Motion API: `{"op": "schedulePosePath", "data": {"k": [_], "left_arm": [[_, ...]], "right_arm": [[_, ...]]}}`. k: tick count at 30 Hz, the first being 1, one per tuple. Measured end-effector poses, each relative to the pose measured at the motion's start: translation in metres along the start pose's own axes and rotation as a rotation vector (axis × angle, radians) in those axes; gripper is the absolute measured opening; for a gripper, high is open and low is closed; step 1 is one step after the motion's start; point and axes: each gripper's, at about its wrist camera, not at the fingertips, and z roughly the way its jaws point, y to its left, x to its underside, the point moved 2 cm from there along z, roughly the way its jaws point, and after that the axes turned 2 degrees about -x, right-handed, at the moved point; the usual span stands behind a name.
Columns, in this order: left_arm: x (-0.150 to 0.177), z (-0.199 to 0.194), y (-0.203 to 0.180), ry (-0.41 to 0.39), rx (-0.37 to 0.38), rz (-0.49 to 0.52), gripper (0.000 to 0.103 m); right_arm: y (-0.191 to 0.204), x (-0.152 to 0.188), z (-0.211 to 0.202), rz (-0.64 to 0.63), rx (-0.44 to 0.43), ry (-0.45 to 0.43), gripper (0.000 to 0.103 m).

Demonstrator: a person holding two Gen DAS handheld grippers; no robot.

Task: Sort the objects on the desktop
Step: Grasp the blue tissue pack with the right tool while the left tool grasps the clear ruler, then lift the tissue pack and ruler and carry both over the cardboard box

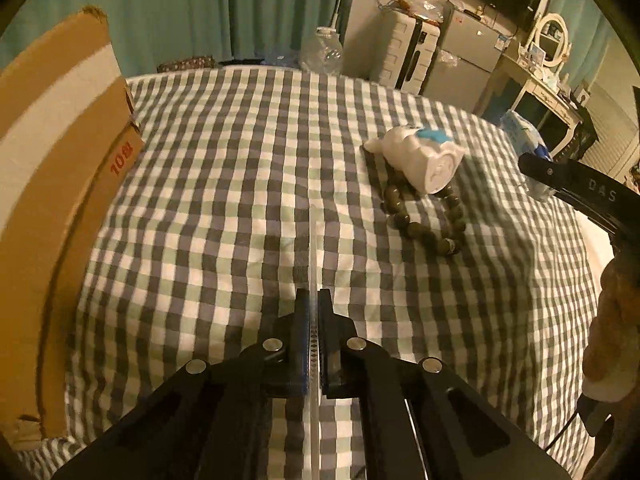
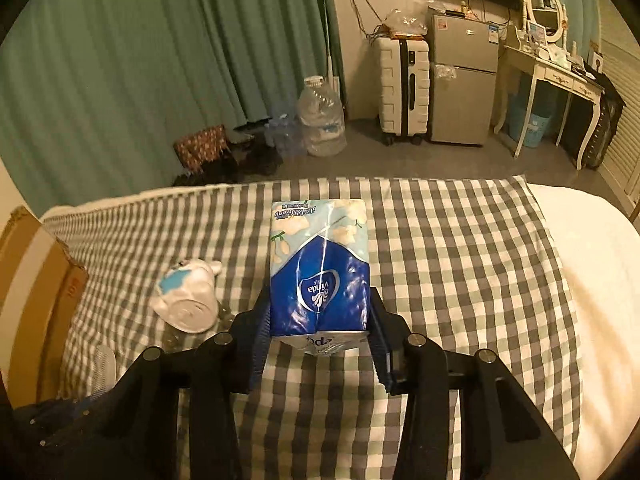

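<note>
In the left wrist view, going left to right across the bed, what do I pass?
Cardboard box → thin clear strip in the left gripper → white figurine → tissue pack.

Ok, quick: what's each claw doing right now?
Left claw: shut on a thin clear strip.
Right claw: shut on the blue tissue pack.

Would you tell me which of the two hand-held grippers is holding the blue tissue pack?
The right hand-held gripper clamps the blue-and-white plastic tissue pack; the left hand-held gripper is shut on a thin clear flat strip instead.
</note>
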Motion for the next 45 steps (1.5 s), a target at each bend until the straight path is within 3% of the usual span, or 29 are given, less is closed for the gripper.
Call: {"op": "schedulePosePath", "data": {"k": [11,25,45], "left_arm": [[-0.027,-0.055,-0.008,-0.083,-0.010,0.015,0.003],[-0.034,-0.146,-0.028,-0.200,0.038,0.061,0.003],[-0.023,-0.286,0.002,-0.393,0.036,0.069,0.003]], "right_arm": [[-0.002,0.006,-0.045,0.023,-0.018,-0.063,0.043],[0.001,0.052,-0.158,0.060,0.049,-0.113,0.043],[0.081,0.043,-0.297,-0.025,0.014,-0.300,0.043]]}}
